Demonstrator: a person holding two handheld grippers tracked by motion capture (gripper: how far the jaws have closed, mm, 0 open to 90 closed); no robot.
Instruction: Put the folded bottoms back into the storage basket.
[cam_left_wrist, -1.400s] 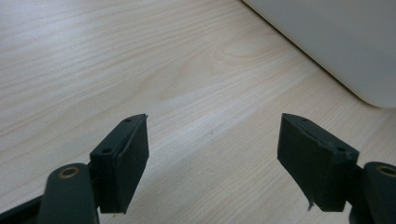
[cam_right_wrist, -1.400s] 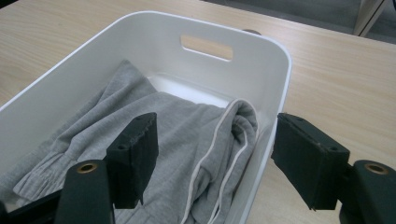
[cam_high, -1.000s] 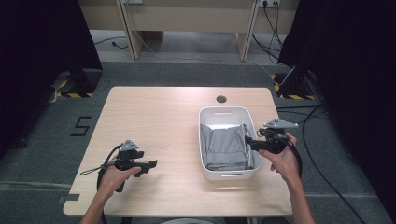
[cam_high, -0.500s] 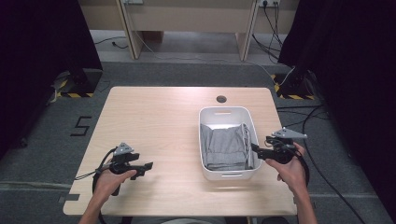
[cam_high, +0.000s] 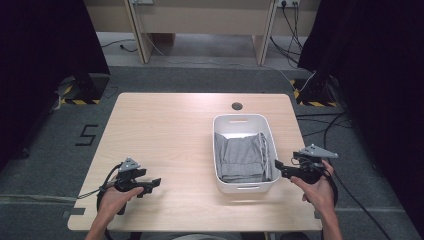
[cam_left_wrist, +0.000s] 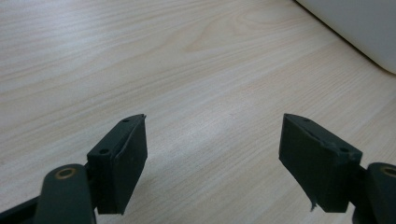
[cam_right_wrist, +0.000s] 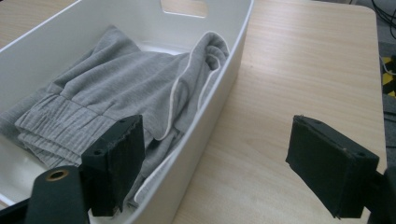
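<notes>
It looked like a lab or recording studio. A pale wooden table (cam_high: 165, 130) stood on grey carpet, flanked by black curtains (cam_high: 45, 45). Around the table lay yellow-black hazard tape (cam_high: 75, 101), trailing cables (cam_high: 325, 130) and a taped number five (cam_high: 87, 135).

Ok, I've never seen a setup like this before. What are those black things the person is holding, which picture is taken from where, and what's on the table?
A person sits at a wooden table with a hand-held two-jaw gripper in each hand. The high view looks down from above: the left gripper is near the front edge, and the right gripper is beside a white bin. The other two pictures come from cameras riding on the grippers, looking along their black jaws. Both pairs of jaws stand wide apart and hold nothing. The left gripper view looks onto bare wood; the right gripper view looks over the bin's rim. Inside the bin lies a folded grey garment with white piping. A small dark round spot sits behind the bin.
</notes>
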